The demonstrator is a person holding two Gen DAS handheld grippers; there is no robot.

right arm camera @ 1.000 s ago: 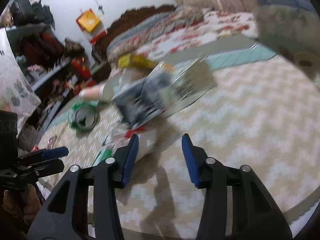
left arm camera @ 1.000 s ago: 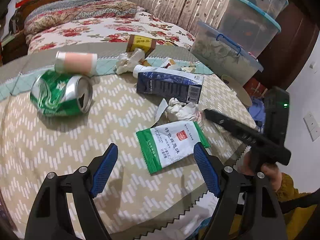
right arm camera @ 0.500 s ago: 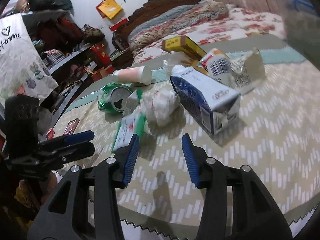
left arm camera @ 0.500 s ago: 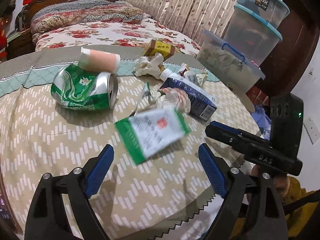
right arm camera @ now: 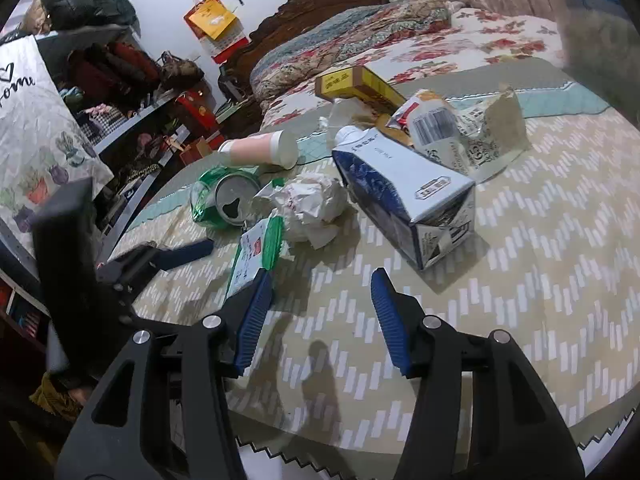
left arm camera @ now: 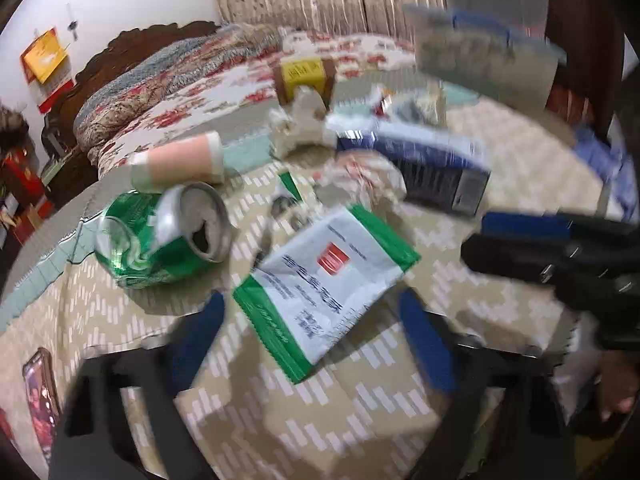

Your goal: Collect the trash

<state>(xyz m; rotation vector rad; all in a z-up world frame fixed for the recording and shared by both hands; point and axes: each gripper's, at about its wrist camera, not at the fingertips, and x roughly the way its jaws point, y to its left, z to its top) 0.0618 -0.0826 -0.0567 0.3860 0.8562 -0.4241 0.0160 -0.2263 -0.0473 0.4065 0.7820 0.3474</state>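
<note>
Trash lies on a round table with a beige zigzag cloth (right arm camera: 540, 280). A green-and-white sachet (left arm camera: 324, 280) lies just ahead of my open, empty left gripper (left arm camera: 316, 344); it also shows in the right wrist view (right arm camera: 256, 252). A crushed green can (left arm camera: 160, 236) lies to its left, a pink cup (left arm camera: 180, 160) behind. A blue-and-white carton (right arm camera: 404, 196) lies ahead of my open, empty right gripper (right arm camera: 320, 316). Crumpled paper (right arm camera: 312, 204) sits between can and carton.
A yellow box (right arm camera: 356, 84) and torn wrappers (right arm camera: 472, 128) lie at the table's far side. A bed with a floral cover (right arm camera: 400, 36) stands behind. Plastic storage bins (left arm camera: 480, 52) stand at the right. A phone (left arm camera: 38, 388) lies at the table's left edge.
My left gripper has moved closer to the sachet, and its view is now blurred by motion. My right gripper has steadied and come nearer the table, facing the carton.
</note>
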